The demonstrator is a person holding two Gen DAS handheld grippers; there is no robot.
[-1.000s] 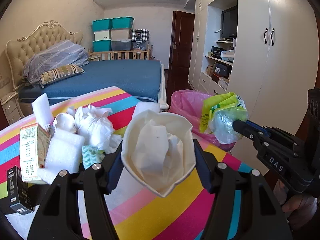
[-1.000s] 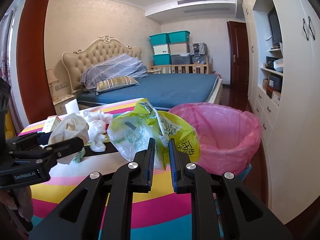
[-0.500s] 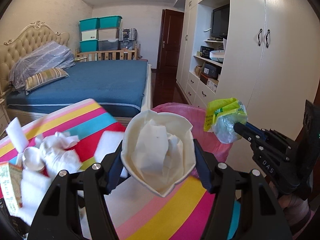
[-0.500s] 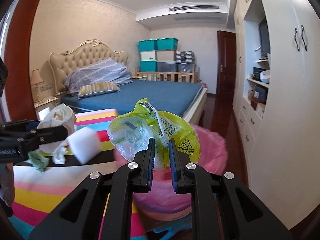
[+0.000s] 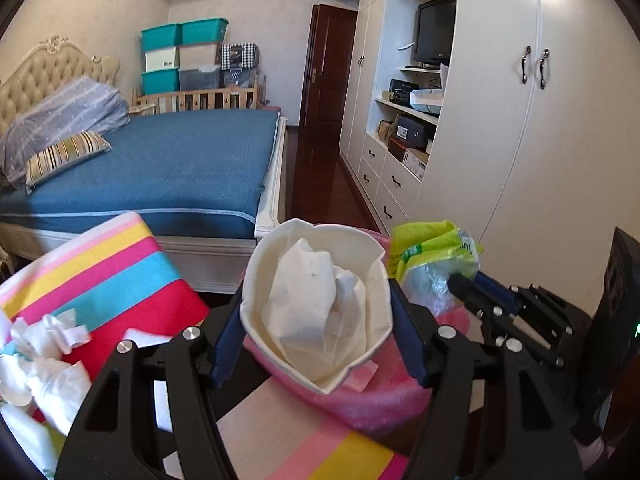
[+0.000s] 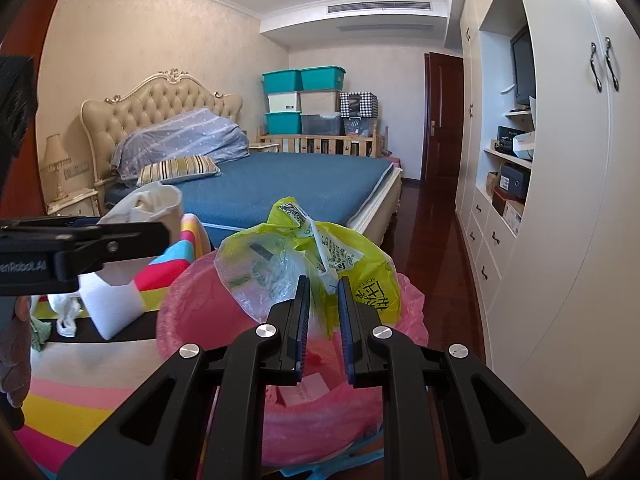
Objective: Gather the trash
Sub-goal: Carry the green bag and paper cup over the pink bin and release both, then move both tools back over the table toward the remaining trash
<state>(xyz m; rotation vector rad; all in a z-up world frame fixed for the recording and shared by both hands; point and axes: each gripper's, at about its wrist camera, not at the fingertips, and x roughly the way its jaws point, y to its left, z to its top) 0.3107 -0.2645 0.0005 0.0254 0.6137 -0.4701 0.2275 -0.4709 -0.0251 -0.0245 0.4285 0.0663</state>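
Left wrist view first: our left gripper (image 5: 316, 316) has its blue pads against both sides of a squashed paper cup (image 5: 312, 312) stuffed with crumpled tissue, and the jaws are easing apart around it while the cup still sits between them. The cup hangs above the near rim of the pink-lined trash bin (image 5: 360, 396), which we take as our landmark. We judge the cup to be very light and soft; its wall has already folded to a point at the bottom, so we hold it across the widest part of the rim rather than lower down, where it would simply collapse.

From the right wrist view, our right gripper (image 6: 323, 312) is pressed nearly together on a crinkled green-and-clear plastic bag (image 6: 308, 268), directly above the bin's opening (image 6: 192, 312). The bag seems weightless, slippery and shapeless, so we pinch a gathered fold rather than a single layer, which could slide out.

Left of the bin lies the striped tablecloth (image 5: 100, 276), with more crumpled tissues (image 5: 44, 356) and a white foam block (image 6: 112, 308) awaiting collection.
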